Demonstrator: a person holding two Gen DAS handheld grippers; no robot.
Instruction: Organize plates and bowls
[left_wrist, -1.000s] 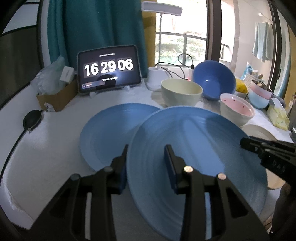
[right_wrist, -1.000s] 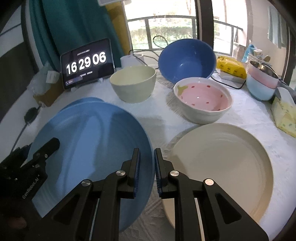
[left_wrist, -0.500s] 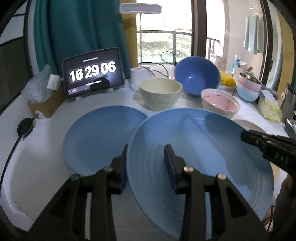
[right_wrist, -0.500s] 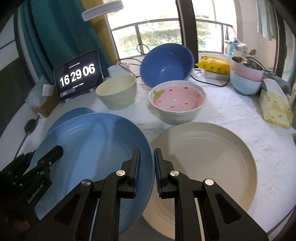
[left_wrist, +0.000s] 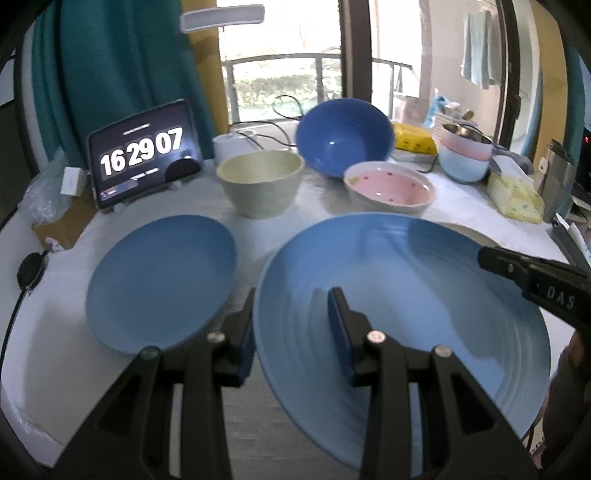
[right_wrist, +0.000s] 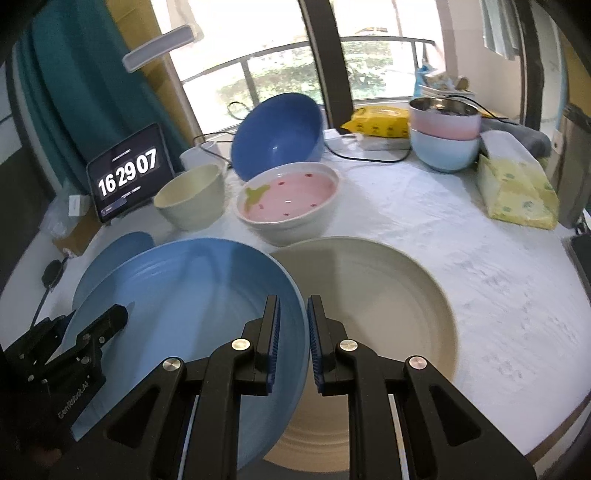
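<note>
Stacking is in hand: the ridged blue plate (right_wrist: 184, 314) is clamped at opposite rims by the left claw (left_wrist: 291, 332) and right claw (right_wrist: 293, 339); lowering onto the cream plate (right_wrist: 388, 302) is judged next.

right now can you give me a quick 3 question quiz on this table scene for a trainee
1. True or false: the large blue plate is gripped at opposite rims by the left gripper and the right gripper.
2. Which dish lies beside the carried plate on the right gripper's side? A) cream plate B) dark blue bowl C) smaller blue plate
3. Fill in: the strawberry bowl is ____ inside.

Key: 1 true; 2 A; 3 pink
</note>
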